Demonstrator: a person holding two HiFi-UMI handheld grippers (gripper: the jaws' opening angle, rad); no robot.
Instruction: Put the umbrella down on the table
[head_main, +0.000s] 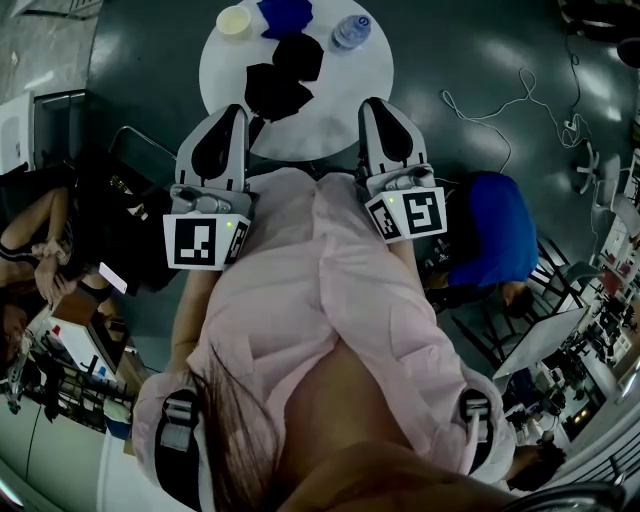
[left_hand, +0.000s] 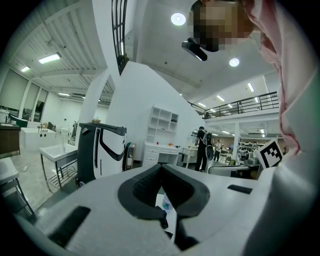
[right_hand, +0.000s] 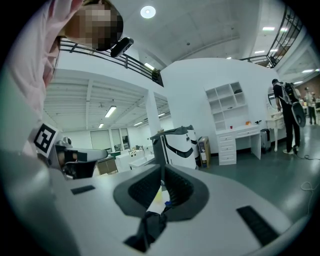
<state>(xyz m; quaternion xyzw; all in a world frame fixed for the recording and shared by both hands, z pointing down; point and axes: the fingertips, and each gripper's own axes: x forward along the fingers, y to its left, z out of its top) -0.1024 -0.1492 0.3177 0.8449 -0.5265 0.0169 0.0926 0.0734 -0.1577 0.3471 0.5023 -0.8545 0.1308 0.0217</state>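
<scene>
The black folded umbrella (head_main: 283, 75) lies on the round white table (head_main: 345, 100), across its middle. My left gripper (head_main: 236, 110) hovers at the table's near edge, left of the umbrella, jaws shut and empty. My right gripper (head_main: 372, 103) sits at the near edge to the umbrella's right, jaws also shut with nothing in them. In the left gripper view the gripper (left_hand: 161, 168) looks level over the table, with a sliver of the umbrella (left_hand: 163, 220) below. The right gripper (right_hand: 161, 170) frames the umbrella (right_hand: 149, 225) low between its jaws.
A yellow cup (head_main: 233, 21), a blue cloth (head_main: 285, 14) and a water bottle (head_main: 351, 31) stand at the table's far side. A blue chair (head_main: 495, 228) is to the right. People sit at the left (head_main: 40, 250). Cables (head_main: 500, 100) trail on the floor.
</scene>
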